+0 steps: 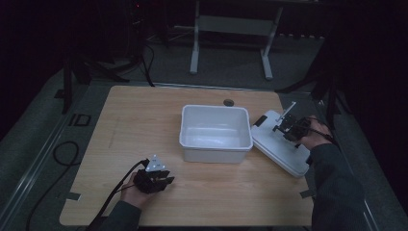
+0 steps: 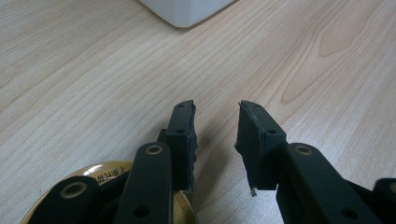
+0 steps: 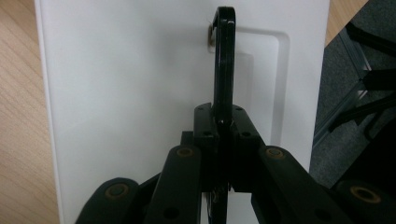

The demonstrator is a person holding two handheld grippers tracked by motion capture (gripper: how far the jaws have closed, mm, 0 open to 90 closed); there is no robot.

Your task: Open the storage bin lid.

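At the table's (image 1: 120, 120) near-left corner, the left gripper (image 1: 166, 181) rests with jaws parted on nothing. Mid-table, the white bin (image 1: 216, 144) stands uncovered and apparently empty. At the right edge, partly overhanging it, the white lid (image 1: 276, 149) lies flat, its black handle (image 3: 223, 60) clamped in the right gripper (image 3: 223, 122). The lid seems gripped but not yet fitted; dim light obscures the bin's inside.

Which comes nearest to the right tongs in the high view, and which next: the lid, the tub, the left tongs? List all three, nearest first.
1. Lid: at the table's right edge, right under the right tongs, which clamp its black handle.
2. Tub: mid-table, just left of the lid.
3. Left tongs: front left, beyond the tub.
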